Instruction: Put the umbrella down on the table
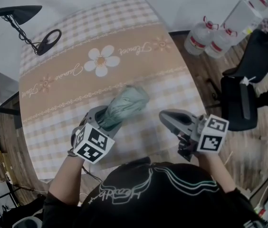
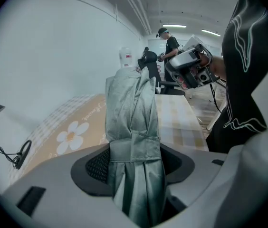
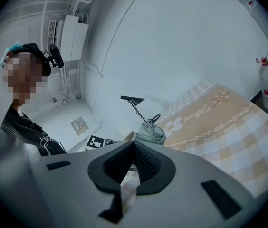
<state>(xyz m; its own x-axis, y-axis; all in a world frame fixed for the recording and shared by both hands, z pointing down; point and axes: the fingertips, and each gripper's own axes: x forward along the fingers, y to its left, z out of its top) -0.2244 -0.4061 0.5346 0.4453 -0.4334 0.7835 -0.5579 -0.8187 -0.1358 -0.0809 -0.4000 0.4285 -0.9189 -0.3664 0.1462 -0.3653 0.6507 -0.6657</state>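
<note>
1. Desk lamp [image 1: 17, 13]: black, cone-shaped shade on a thin stem, with a dark cable loop. It is beyond the table's far left corner.

2. Table [image 1: 53, 141]: covered by a smooth cloth in a beige and white check. A broad tan band crosses it, printed with a white daisy [image 1: 100, 61], script lettering and a chain-like border.

3. Left gripper [image 1: 106, 118]: grey moulded shell with black ribbed pads and a cube of square black-and-white markers. It is clamped across the umbrella, one pad on each side of the bundle just at its strap. It is angled down over the near half of the table.

4. Umbrella [image 1: 127, 103]: folded and compact, in grey-green woven fabric with a slight sheen. The canopy is gathered into loose pleats and bound by a flat strap [image 2: 134, 148] of the same cloth. It juts from the left gripper towards the table's middle, its blunt free end over the tan band's near border. Whether that end touches the cloth is not clear.

5. Right gripper [image 1: 166, 117]: same build and marker cube. Its pads meet at the tips with nothing between them. It is over the near right part of the table, apart from the umbrella.

6. Water bottles [image 1: 200, 37]: clear plastic, rounded, with red labels, on the wood-look floor off the table's far right corner.

7. Office chair [image 1: 241, 99]: black and padded, beside the table's right edge.
</note>
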